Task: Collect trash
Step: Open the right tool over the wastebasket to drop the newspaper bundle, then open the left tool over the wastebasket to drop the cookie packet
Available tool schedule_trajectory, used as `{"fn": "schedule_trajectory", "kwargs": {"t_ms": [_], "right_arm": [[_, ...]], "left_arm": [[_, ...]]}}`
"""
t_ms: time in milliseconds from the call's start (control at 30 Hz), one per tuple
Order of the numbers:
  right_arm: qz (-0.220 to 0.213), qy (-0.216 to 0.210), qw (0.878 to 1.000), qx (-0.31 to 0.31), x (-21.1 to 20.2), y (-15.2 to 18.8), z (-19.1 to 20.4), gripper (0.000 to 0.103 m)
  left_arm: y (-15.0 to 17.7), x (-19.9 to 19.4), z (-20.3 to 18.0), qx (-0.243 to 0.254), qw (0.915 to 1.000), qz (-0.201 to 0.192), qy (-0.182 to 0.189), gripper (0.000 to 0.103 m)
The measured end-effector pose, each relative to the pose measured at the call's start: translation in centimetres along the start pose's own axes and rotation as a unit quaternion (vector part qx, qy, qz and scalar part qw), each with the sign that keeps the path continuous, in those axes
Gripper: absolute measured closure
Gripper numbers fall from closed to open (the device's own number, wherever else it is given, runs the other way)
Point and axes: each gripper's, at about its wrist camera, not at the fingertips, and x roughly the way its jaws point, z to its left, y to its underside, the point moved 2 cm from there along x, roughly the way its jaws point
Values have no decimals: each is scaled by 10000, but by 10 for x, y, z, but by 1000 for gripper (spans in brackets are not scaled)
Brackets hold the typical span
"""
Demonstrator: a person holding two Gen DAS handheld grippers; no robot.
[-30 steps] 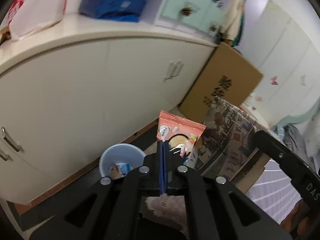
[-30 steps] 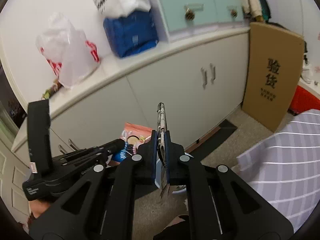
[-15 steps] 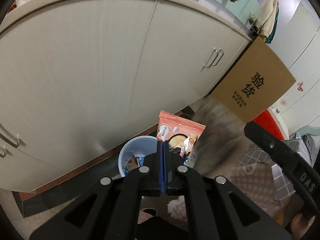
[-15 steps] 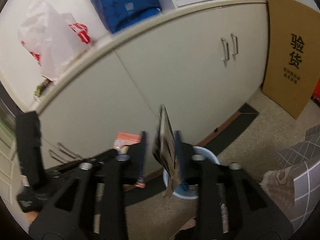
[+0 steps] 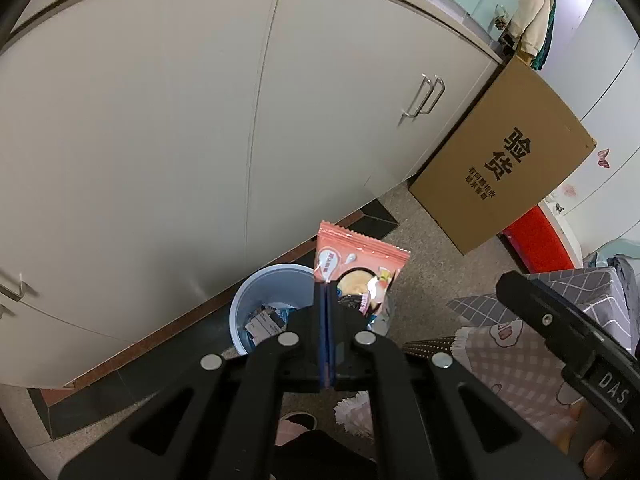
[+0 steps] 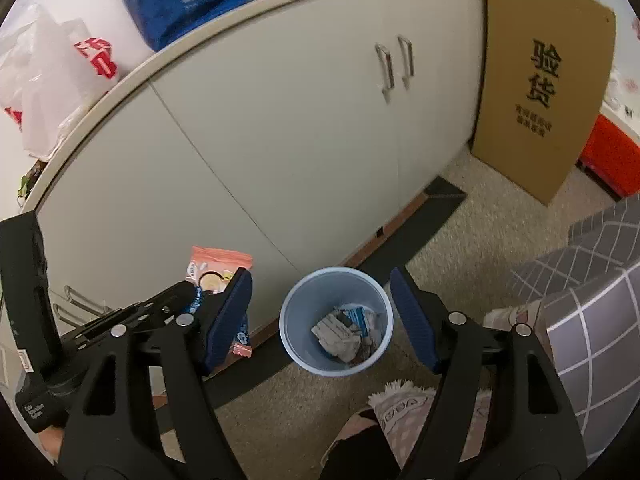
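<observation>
A light blue trash bin point(image 6: 336, 320) stands on the floor against the cabinet; it also shows in the left wrist view point(image 5: 264, 304). Crumpled paper and wrappers point(image 6: 344, 332) lie inside it. My right gripper point(image 6: 320, 316) is open and empty, held above the bin with its jaws either side of the rim. My left gripper point(image 5: 326, 300) is shut on a pink snack wrapper point(image 5: 356, 268), held up beside and above the bin. The wrapper also shows in the right wrist view point(image 6: 216, 268), left of the bin.
Beige cabinet doors point(image 6: 280, 140) rise behind the bin. A big cardboard box point(image 6: 544, 80) leans at the cabinet's right end, with a red object point(image 6: 612, 156) beyond. A grey checked cloth point(image 6: 592, 280) is on the right. My slippered feet point(image 6: 400, 404) are below.
My right gripper has opened and the folded newspaper it held has dropped into the bin. Both grippers have tilted down toward the bin. The left still holds the pink wrapper.
</observation>
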Motion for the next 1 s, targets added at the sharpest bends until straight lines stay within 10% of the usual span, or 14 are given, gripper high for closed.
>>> {"fn": "schedule_trajectory", "kwargs": {"t_ms": [1000], "right_arm": [[150,741,9964,376,11,4,-22,17]], "left_arm": [[-6,65,-27,414,9967,484,-512,101]]}}
